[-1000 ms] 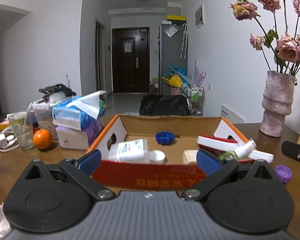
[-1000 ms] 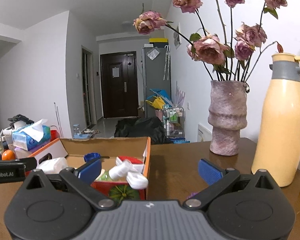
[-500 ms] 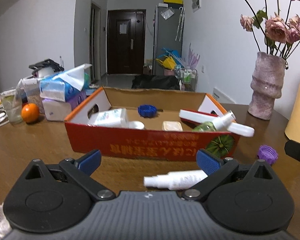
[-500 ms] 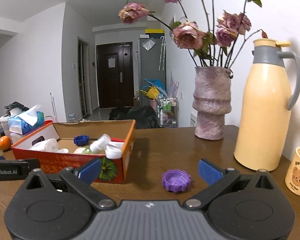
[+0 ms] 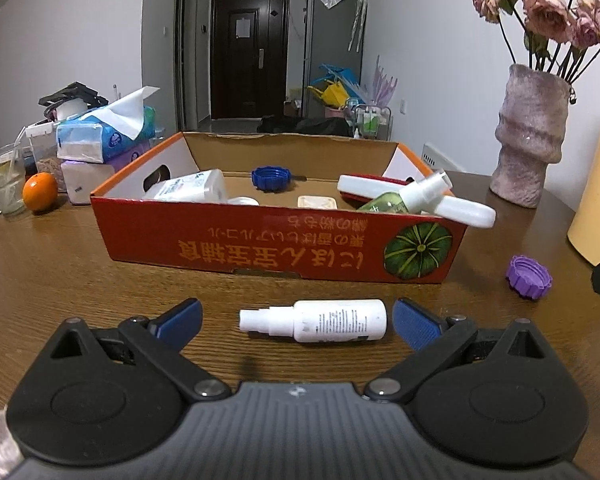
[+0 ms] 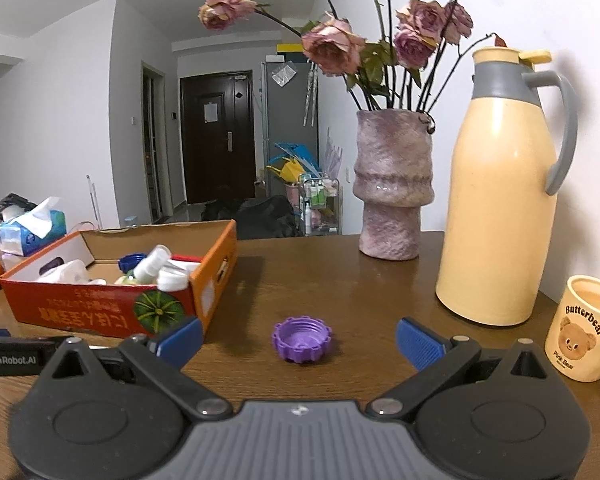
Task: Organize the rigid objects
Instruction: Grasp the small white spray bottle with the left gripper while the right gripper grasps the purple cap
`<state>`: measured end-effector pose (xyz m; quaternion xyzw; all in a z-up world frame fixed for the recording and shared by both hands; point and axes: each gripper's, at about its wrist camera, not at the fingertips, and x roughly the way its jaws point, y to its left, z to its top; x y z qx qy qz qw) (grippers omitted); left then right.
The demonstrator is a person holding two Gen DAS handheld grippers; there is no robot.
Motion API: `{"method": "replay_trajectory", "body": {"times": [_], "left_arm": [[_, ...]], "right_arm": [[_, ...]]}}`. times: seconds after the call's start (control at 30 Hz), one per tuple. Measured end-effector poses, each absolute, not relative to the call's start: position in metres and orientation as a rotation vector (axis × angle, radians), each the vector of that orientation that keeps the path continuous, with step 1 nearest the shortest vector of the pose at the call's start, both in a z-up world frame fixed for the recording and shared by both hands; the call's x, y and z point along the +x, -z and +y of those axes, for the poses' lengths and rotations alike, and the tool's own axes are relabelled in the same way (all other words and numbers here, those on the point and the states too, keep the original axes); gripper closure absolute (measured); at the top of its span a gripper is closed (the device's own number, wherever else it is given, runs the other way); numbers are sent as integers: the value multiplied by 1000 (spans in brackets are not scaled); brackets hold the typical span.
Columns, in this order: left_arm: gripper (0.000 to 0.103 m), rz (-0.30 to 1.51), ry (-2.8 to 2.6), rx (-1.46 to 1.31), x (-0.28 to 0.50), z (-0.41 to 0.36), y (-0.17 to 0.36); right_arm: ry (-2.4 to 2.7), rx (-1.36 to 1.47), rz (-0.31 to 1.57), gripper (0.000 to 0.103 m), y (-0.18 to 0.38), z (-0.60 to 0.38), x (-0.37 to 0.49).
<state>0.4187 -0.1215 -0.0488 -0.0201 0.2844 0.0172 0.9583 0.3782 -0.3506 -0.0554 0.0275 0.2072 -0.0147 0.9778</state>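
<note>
Left claw gaping wide around one white spray bottle lying on desk, not touching. Right claw gaping, one purple cap sitting between fingers. Only right view showing bear mug.

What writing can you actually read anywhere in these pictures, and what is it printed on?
"Butterbear" and "Pink Bear": on the cream mug.
"GenRobot.AI": on the side of the left gripper, seen from the right wrist view.
Orange East Asian characters, upside down: on the red cardboard box; I cannot read them reliably.
Label on the white spray bottle: too small.
Tissue pack print: blurred.
</note>
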Motion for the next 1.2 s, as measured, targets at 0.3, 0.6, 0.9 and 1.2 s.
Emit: {"method": "replay_trajectory", "body": {"times": [0.3, 0.6, 0.9, 1.2], "left_arm": [[0, 616, -26, -26, 438, -136, 58], [0, 636, -45, 14, 451, -141, 64], [0, 650, -50, 52, 463, -142, 68], [0, 683, -56, 57, 472, -140, 72]], "right_arm": [[28, 51, 455, 0, 66, -355, 388], [40, 62, 492, 0, 76, -358, 401], [42, 76, 526, 0, 84, -364, 421], [34, 68, 572, 4, 95, -362, 456]]}}
